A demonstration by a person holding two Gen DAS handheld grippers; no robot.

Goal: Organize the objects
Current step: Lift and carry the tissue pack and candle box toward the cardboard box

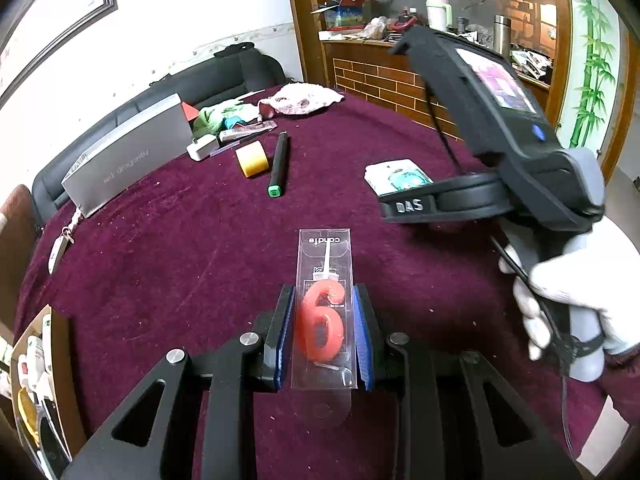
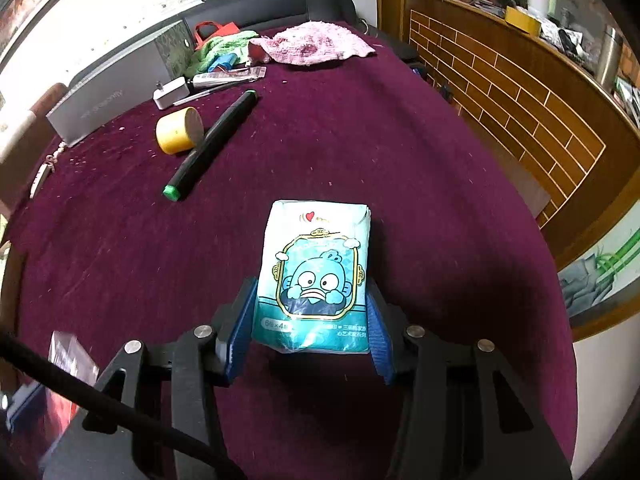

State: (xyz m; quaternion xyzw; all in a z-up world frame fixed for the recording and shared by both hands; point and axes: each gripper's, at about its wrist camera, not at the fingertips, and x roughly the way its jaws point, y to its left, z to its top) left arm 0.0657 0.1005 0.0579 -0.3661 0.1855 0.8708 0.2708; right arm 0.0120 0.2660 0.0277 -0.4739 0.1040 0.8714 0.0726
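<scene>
Left gripper jaws grip the boxed number-six candle, right gripper jaws seemingly clamp the tissue pack; far marker and yellow tape roll remain unsorted.

White wall, black sofa behind maroon-clothed table — brick-pattern wooden counter on right
</scene>
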